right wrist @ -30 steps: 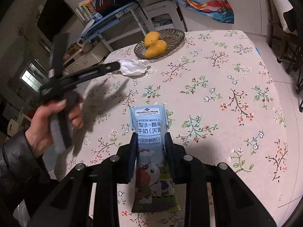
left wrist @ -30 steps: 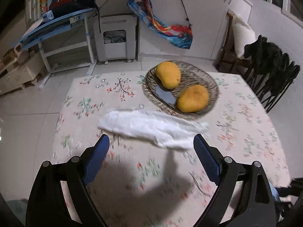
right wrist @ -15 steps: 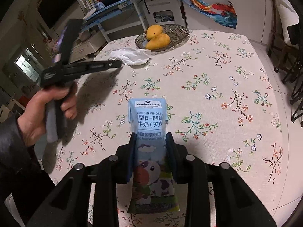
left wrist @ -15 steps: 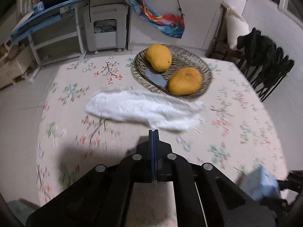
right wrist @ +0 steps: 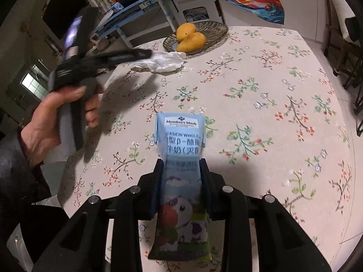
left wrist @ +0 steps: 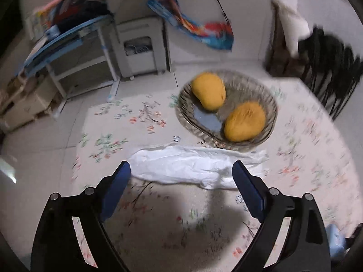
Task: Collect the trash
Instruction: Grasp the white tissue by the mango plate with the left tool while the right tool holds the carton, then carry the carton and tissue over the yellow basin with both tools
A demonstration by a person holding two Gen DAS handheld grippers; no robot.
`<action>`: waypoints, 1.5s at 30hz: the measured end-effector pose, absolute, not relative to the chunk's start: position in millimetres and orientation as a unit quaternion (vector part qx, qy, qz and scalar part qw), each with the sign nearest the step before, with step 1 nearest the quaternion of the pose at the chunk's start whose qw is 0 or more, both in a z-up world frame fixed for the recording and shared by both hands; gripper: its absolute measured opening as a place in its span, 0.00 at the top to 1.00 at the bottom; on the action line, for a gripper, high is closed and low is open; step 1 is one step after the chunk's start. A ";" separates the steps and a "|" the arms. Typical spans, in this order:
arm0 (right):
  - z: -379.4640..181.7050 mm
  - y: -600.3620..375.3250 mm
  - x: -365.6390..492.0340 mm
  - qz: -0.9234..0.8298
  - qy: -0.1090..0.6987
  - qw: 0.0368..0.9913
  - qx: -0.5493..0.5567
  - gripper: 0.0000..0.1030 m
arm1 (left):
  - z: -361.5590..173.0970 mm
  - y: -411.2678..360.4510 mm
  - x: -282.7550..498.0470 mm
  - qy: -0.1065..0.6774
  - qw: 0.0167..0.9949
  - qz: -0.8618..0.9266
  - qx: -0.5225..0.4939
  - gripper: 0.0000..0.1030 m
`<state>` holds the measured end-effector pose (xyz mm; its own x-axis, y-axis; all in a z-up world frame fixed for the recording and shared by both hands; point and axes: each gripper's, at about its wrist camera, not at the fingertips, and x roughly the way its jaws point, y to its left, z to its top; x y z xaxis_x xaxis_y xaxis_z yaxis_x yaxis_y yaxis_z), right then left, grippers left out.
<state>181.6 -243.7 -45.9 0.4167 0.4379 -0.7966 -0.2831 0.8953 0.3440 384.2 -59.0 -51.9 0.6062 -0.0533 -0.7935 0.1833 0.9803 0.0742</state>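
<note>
Right wrist view: my right gripper (right wrist: 180,170) clamps the pale-blue milk carton (right wrist: 180,158). Beyond, my left gripper (left wrist: 181,172), jaws just reopened wide and seemingly empty, approaches the crumpled white tissue (left wrist: 195,167); next I lower and close.

Crinkled white plastic wrapper (left wrist: 192,167), faintly glossy; printed cloth over tabletop (right wrist: 261,95), matt; woven basket tray (left wrist: 270,104); smooth-skinned mangoes (left wrist: 209,90); glossy printed milk carton (right wrist: 181,158).
</note>
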 end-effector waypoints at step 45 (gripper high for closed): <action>-8.3 -279.8 53.2 0.226 0.366 0.864 0.260 0.70 | -1.5 -25.6 74.5 0.368 0.926 -0.079 -0.012 0.93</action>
<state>53.2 -279.8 -8.3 0.6294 0.5809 -0.5162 -0.2001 0.7630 0.6147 74.5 -25.6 -1.5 0.7161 -0.1556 -0.6804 0.1376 0.9872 -0.0809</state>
